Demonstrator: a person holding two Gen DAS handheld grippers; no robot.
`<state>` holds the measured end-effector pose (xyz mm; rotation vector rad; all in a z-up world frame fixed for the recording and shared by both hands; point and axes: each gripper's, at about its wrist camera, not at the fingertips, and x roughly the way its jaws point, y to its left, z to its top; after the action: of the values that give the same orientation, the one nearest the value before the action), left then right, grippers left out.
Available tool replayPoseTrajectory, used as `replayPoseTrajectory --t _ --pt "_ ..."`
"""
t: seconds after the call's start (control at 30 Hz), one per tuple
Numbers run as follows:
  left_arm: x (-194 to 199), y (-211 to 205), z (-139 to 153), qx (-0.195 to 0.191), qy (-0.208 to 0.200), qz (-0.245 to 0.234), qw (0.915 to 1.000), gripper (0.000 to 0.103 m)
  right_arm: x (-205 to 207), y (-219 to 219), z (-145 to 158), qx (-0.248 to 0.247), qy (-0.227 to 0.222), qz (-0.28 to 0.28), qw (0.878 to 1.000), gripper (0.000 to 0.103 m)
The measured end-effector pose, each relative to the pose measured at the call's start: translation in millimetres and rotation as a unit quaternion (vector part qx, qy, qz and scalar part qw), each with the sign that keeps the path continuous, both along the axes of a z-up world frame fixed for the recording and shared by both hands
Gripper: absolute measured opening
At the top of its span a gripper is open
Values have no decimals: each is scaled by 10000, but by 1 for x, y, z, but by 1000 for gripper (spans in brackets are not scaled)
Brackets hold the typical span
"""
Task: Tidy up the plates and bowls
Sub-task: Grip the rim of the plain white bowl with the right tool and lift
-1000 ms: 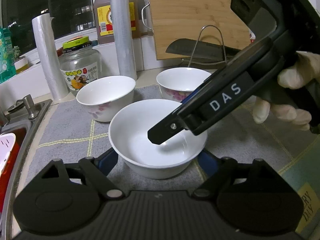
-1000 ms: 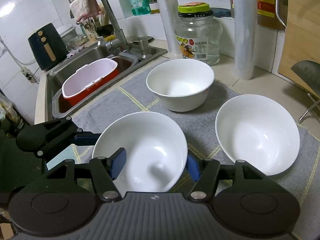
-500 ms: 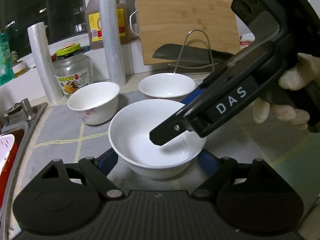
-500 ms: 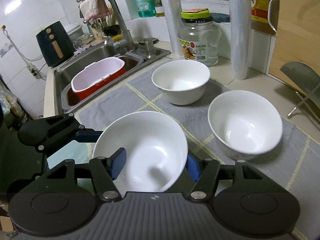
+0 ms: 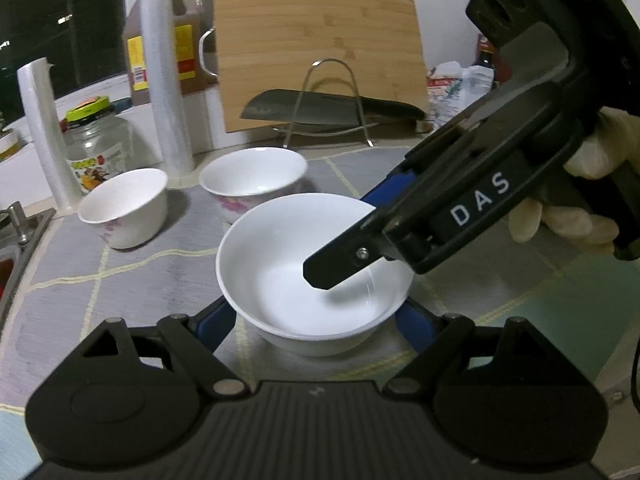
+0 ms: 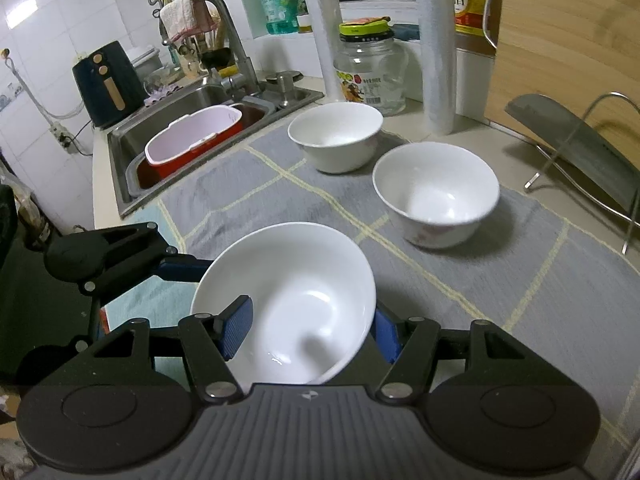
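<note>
- Over the near edge of the grey mat, both my grippers carry one white bowl, lifted clear of the cloth, as I judge.
- My left gripper is clamped on the bowl, one blue pad against each side of its outer wall.
- My right gripper is clamped on the near rim of the same bowl, one blue finger inside the wall and the other outside.
- Toward the far edge of the mat, two more bowls stand well apart from mine: the far-left bowl near the sink, and the flowered bowl right of it, closer to the knife rack.
- I judge the step is nesting my bowl into one of them, so I would keep it level, move both hands together, centre it above the target, lower gently, and release only once it sits.
</note>
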<state>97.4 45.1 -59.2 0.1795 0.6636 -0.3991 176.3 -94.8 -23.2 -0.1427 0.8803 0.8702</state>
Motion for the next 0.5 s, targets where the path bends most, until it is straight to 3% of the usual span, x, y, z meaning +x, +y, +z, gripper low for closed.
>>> replayPoseTrajectory --t 0.5 --pt "-14 -30 -10 -132 255 -285 9992 86 -17 -37 -10 -197 185 -169 9995 69"
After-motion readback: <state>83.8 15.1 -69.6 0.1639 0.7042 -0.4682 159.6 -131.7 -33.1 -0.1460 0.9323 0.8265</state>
